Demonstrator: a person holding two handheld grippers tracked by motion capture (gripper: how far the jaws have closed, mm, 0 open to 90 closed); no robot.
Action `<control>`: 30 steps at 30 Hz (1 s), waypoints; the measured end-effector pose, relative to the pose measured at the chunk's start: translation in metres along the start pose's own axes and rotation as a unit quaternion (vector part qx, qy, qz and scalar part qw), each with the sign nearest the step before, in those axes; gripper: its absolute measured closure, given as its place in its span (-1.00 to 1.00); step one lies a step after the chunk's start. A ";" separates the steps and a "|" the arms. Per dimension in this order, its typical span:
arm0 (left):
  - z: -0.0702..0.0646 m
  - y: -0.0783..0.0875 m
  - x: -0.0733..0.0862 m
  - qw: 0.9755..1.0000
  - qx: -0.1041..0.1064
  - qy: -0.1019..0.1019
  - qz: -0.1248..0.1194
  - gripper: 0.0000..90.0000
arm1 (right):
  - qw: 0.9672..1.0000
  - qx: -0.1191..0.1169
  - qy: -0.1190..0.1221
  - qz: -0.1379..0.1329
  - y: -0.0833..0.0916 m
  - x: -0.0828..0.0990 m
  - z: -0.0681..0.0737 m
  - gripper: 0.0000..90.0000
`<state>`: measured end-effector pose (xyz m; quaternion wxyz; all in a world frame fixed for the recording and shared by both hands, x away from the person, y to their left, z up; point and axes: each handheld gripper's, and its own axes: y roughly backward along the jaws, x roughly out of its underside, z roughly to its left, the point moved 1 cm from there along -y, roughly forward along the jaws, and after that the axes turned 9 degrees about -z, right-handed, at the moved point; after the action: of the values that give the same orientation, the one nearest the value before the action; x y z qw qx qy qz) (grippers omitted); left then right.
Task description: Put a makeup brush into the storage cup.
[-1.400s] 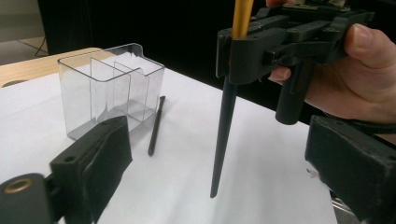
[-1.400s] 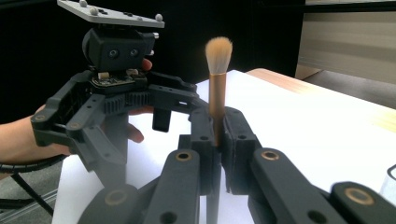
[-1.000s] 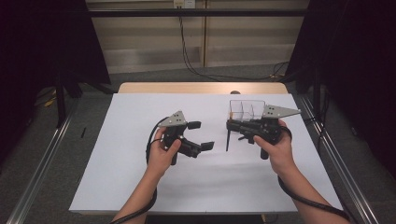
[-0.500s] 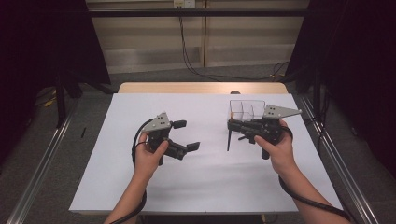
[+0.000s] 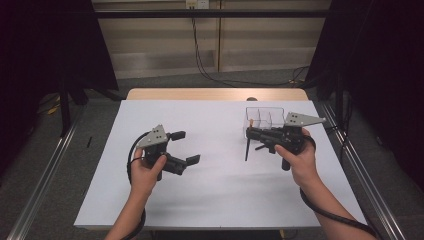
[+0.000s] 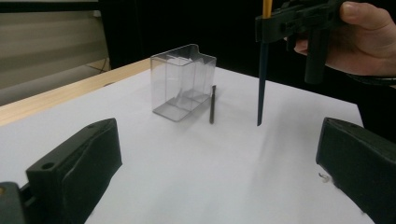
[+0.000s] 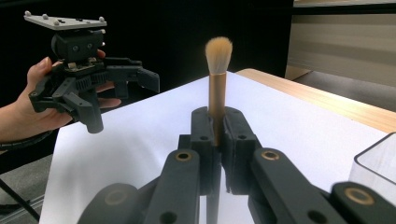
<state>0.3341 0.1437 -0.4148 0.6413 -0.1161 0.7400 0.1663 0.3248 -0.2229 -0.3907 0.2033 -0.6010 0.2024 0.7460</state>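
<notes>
My right gripper (image 7: 217,140) is shut on a makeup brush (image 7: 218,70), which stands upright with its tan bristles up. In the high view the right gripper (image 5: 253,133) hovers just in front of a clear plastic box (image 5: 265,117), and the brush's dark handle (image 5: 247,149) points down toward the white table (image 5: 220,200). In the left gripper view that handle (image 6: 261,84) hangs to the right of the box (image 6: 182,81). My left gripper (image 5: 186,148) is open and holds nothing, at the left of the table, and its jaws (image 6: 217,177) stand wide apart.
The clear box has several compartments and sits at the back right of the white sheet. A thin dark streak (image 6: 213,103) shows next to it; whether it is a stick or a shadow I cannot tell. A wooden edge (image 5: 215,94) runs along the far side.
The left gripper has moved to the left, away from the right gripper, and stays open. The right gripper and the brush have kept still.
</notes>
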 end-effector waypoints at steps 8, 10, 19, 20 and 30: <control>0.003 0.018 0.003 1.000 -0.011 -0.003 -0.006 -1.00 | 1.000 0.003 0.001 0.001 0.002 0.000 0.001 0.88; 0.004 0.022 0.004 1.000 -0.015 -0.004 -0.004 -1.00 | 1.000 0.004 0.002 0.001 0.002 0.000 0.000 0.88; 0.009 0.045 0.012 0.999 -0.036 -0.002 0.000 -1.00 | 1.000 0.006 0.003 0.002 0.003 0.000 0.000 0.88; 0.009 0.047 0.012 0.999 -0.038 -0.004 0.000 -1.00 | 1.000 0.006 0.003 0.001 0.003 0.000 0.000 0.88; 0.008 0.069 0.019 0.998 -0.057 -0.001 0.006 -1.00 | 1.000 0.011 -0.001 -0.003 0.005 -0.002 -0.004 0.88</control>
<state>0.3119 0.2105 -0.4280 0.6331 -0.1483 0.7294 0.2125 0.3260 -0.2292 -0.3893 0.2123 -0.5987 0.2088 0.7435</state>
